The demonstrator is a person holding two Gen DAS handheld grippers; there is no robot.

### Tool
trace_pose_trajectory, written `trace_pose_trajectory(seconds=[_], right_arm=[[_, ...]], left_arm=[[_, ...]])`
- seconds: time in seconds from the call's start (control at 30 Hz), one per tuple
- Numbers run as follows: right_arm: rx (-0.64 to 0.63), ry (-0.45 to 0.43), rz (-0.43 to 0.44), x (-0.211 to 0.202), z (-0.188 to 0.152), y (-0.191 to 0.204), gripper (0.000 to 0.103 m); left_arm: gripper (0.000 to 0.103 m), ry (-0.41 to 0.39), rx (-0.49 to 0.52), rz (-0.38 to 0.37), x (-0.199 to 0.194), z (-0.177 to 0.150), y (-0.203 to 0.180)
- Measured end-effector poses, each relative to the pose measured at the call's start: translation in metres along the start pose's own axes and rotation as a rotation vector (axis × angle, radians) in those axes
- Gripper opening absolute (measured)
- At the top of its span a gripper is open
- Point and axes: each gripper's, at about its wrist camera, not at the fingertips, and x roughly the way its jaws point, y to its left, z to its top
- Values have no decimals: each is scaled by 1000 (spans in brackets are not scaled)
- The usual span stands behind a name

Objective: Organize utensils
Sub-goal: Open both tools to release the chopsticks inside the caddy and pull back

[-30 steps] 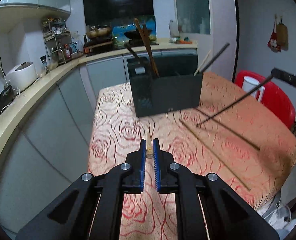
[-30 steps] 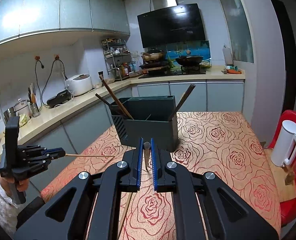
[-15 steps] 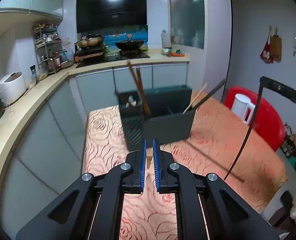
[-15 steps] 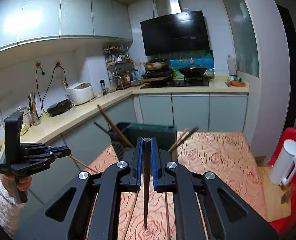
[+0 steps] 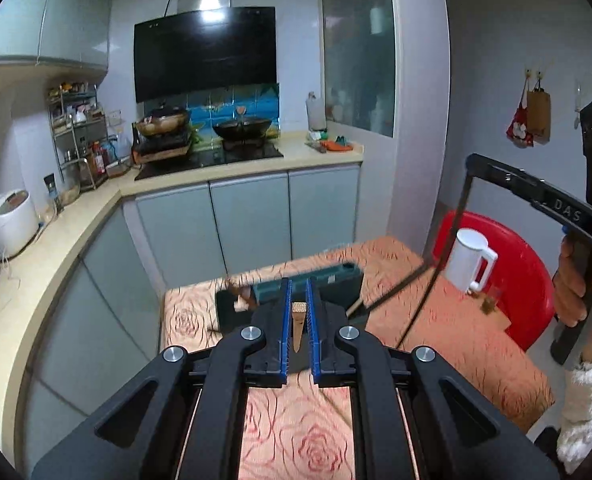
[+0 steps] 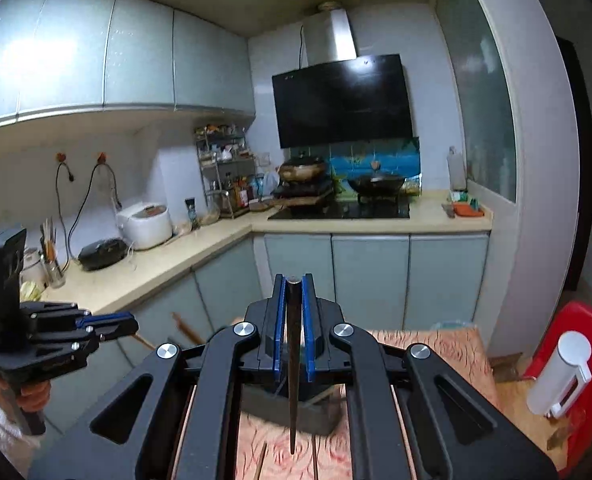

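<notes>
Left gripper (image 5: 299, 312) is clamped on a light wooden chopstick (image 5: 298, 326), right gripper (image 6: 294, 300) on a dark chopstick (image 6: 293, 364). The utensil box (image 5: 327, 282) sits on the table (image 5: 447, 332), half hidden behind the grippers. White kettle (image 5: 469, 260) stands on a red chair (image 5: 523, 276). Both grippers are higher than a second ago; the box looks lower and smaller.

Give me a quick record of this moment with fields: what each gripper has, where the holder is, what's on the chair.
left gripper: shut on a light wooden chopstick
right gripper: shut on a dark chopstick, hanging tip down
utensil holder: dark box on the rose-patterned table, below both grippers, partly hidden
chopsticks in holder: some lean out, number unclear
red chair: holds a white jug
</notes>
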Motion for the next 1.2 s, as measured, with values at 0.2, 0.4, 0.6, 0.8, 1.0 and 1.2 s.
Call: trace_pose_trajectory(seconds=[0.2, 0.4, 0.6, 0.8, 1.0, 1.2], right_arm=[[-24, -45, -39, 28, 15, 3, 9], [-45, -77, -75, 55, 18, 4, 9], [-28, -20, -69, 80, -4, 0, 9], [-20, 51, -84, 95, -27, -5, 9], [-6, 116, -65, 103, -39, -7, 18], [3, 119, -80, 98, -39, -7, 43]], left_arm=[[7, -7, -5, 13, 23, 24, -4], [7, 29, -1, 29, 59, 25, -9], [7, 67, -15, 26, 85, 11, -10], [7, 94, -34, 38, 102, -1, -3], [19, 95, -76, 32, 106, -4, 5], [57, 36, -90, 55, 88, -2, 8]])
